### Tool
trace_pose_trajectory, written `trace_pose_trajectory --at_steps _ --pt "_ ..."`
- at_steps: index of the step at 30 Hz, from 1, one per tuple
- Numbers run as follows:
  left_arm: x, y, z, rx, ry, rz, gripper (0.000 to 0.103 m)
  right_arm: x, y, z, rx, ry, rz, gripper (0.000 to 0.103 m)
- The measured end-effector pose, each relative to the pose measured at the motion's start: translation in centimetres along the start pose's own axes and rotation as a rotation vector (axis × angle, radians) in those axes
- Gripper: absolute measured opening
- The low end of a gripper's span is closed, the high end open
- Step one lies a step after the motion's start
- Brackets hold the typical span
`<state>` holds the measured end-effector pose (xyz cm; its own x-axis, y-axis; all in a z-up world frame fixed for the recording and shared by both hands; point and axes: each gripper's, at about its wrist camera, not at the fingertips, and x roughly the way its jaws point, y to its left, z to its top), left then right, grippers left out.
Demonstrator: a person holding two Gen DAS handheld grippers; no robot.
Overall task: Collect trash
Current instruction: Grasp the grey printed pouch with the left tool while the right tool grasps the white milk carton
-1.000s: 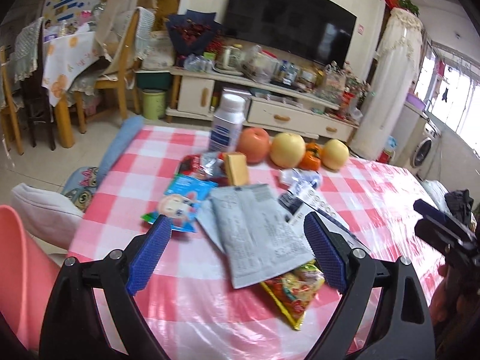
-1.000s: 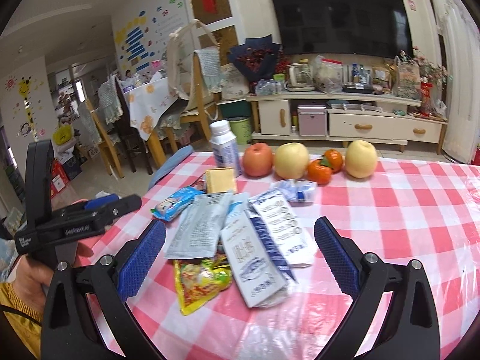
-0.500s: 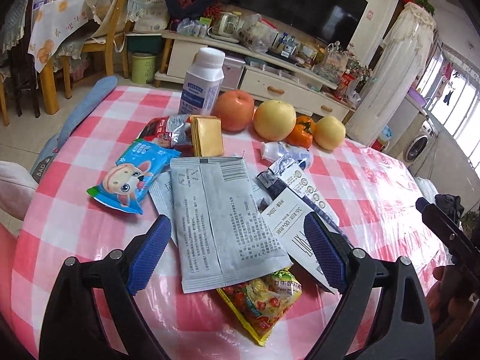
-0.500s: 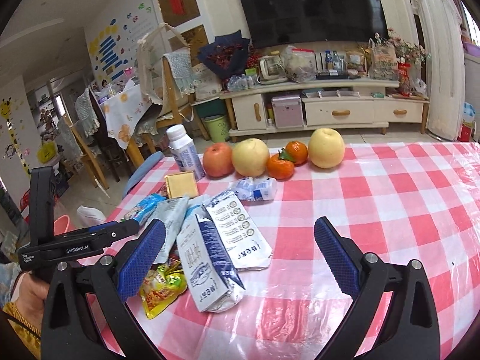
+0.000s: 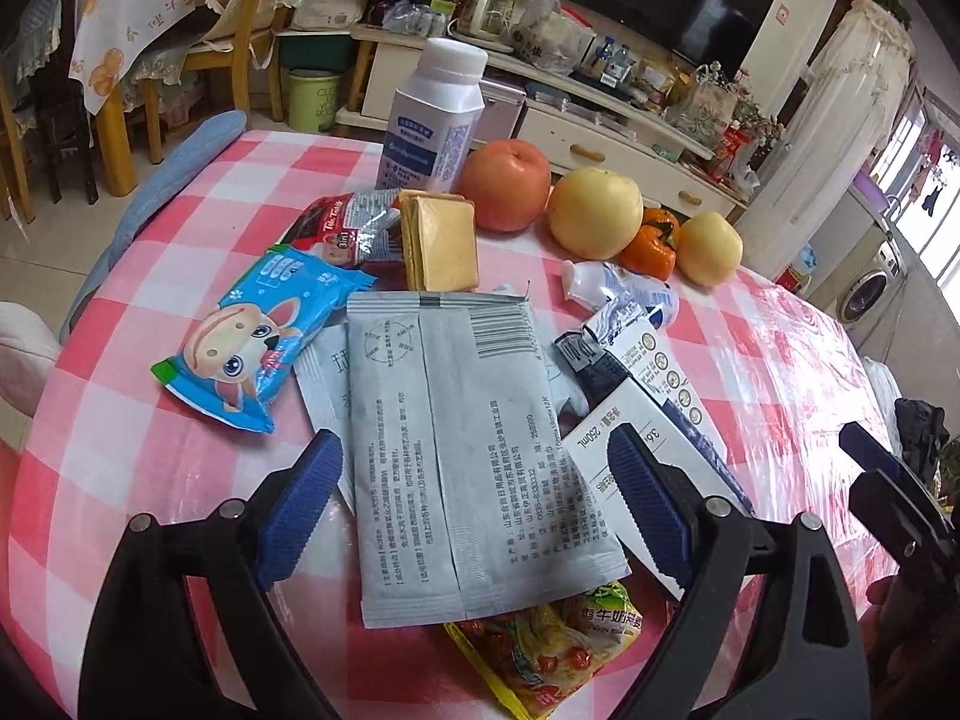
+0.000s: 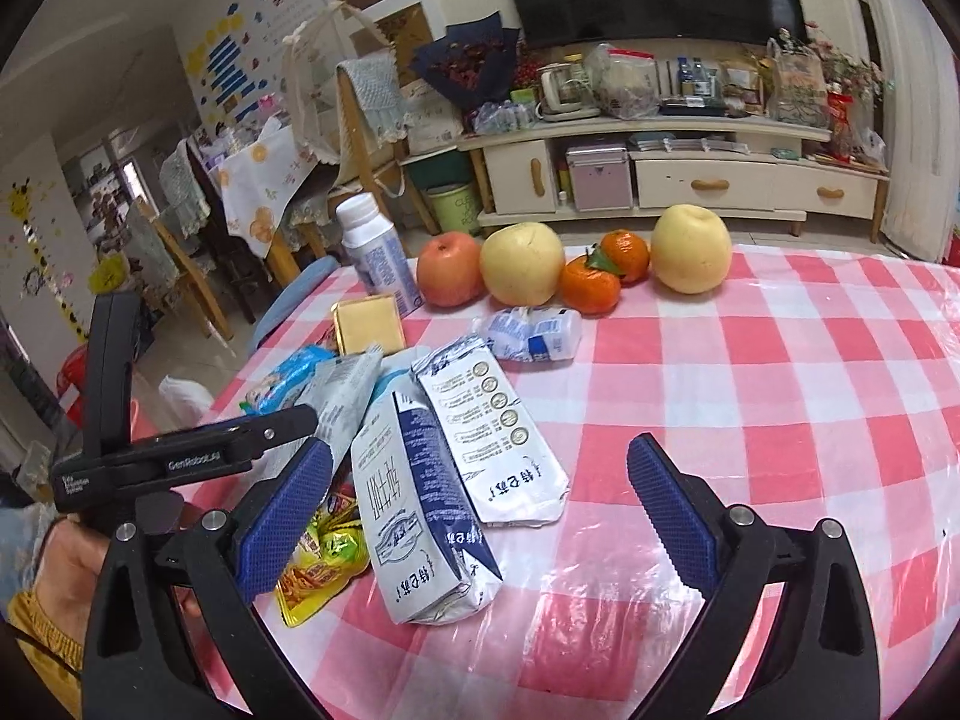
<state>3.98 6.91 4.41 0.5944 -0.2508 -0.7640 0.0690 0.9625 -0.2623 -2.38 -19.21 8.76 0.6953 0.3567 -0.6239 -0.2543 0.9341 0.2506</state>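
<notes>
Trash lies in a heap on the pink checked tablecloth (image 5: 150,228). A flat grey pouch (image 5: 474,444) lies between the blue pads of my left gripper (image 5: 474,498), which stands open above it and does not press on it. Under its near end sticks out a yellow snack packet (image 5: 558,654). Beside them lie a blue cartoon wrapper (image 5: 258,336), a flattened milk carton (image 6: 420,510) and a second carton (image 6: 492,420). My right gripper (image 6: 480,516) hangs open over the cartons, holding nothing.
A white bottle (image 5: 438,114), a yellow packet (image 5: 444,246), a crushed small bottle (image 6: 534,333), an apple (image 6: 450,267), pears (image 6: 522,264) and tangerines (image 6: 591,285) stand at the table's far side. Chairs and a TV cabinet are beyond.
Both grippers have come forward and lower toward the heap; the grey pouch now lies between the left pads. The right gripper has shifted right. Both have stayed open.
</notes>
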Motion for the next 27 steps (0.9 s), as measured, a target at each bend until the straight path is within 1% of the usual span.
trace_pose_trajectory --at_steps 2,7,11,12,17,19,22,27 --pt "0.4 -0.3 0.0 0.012 0.011 0.012 0.09 0.4 0.2 -0.1 -0.019 0.01 -0.01 0.098" --pt "1.5 -0.1 0.1 0.001 0.033 0.023 0.09 1.4 -0.4 -0.1 -0.005 0.032 -0.01 0.098" --pt "2.3 -0.1 0.0 0.001 0.045 0.034 0.09 2.2 -0.4 -0.3 0.001 0.061 0.012 0.098" --pt "2.4 -0.1 0.0 0.002 0.045 0.04 0.087 2.3 -0.2 -0.3 -0.007 0.067 0.015 0.098" --pt "2.4 -0.1 0.0 0.01 0.04 0.056 0.079 2.9 1.1 -0.7 -0.067 0.094 0.033 0.098" --pt "2.3 0.1 0.0 0.002 0.042 0.053 0.075 3.2 1.8 -1.0 -0.098 0.104 0.03 0.098" --pt "2.2 0.2 -0.1 0.009 0.038 0.057 0.071 3.7 3.0 -1.5 -0.161 0.123 0.03 0.097" --pt "1.9 0.0 -0.3 0.025 0.032 0.06 0.068 4.6 4.5 -2.3 -0.271 0.137 -0.02 0.096"
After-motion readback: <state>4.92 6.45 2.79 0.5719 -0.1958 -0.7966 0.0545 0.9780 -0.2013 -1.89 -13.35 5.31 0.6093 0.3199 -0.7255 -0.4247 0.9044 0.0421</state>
